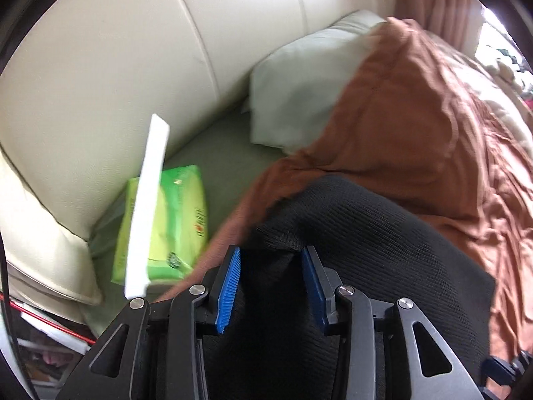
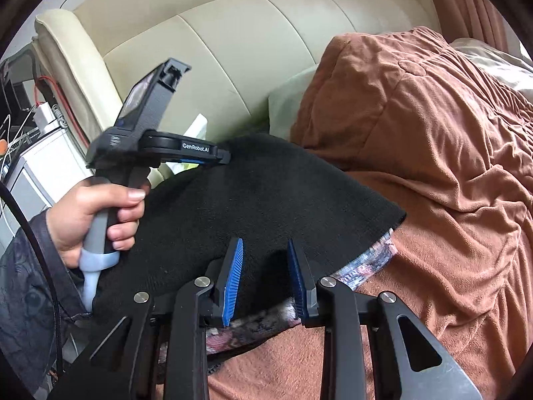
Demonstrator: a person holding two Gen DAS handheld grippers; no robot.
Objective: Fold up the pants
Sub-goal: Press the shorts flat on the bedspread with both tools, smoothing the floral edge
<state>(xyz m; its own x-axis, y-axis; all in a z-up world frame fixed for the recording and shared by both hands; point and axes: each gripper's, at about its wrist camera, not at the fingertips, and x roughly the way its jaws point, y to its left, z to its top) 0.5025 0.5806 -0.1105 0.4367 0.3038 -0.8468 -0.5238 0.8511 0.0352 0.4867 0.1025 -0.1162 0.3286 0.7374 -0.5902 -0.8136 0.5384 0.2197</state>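
Black knit pants (image 2: 266,200) lie folded over on an orange-brown blanket (image 2: 449,166); a patterned lining (image 2: 376,256) shows at their lower edge. My left gripper (image 1: 271,253) stands open over the black fabric (image 1: 366,233), blue pads (image 1: 230,276) apart, holding nothing. In the right wrist view the left gripper's body (image 2: 156,143) is held by a hand at the pants' far left edge. My right gripper (image 2: 265,245) is open above the pants' near edge, its pads apart with fabric beneath them.
A cream leather headboard (image 1: 133,50) runs behind. A pale green pillow (image 1: 299,83) lies against it, half under the blanket. A green tissue pack (image 1: 166,223) sits on the green sheet at left. A bedside unit with cables (image 2: 30,126) stands at far left.
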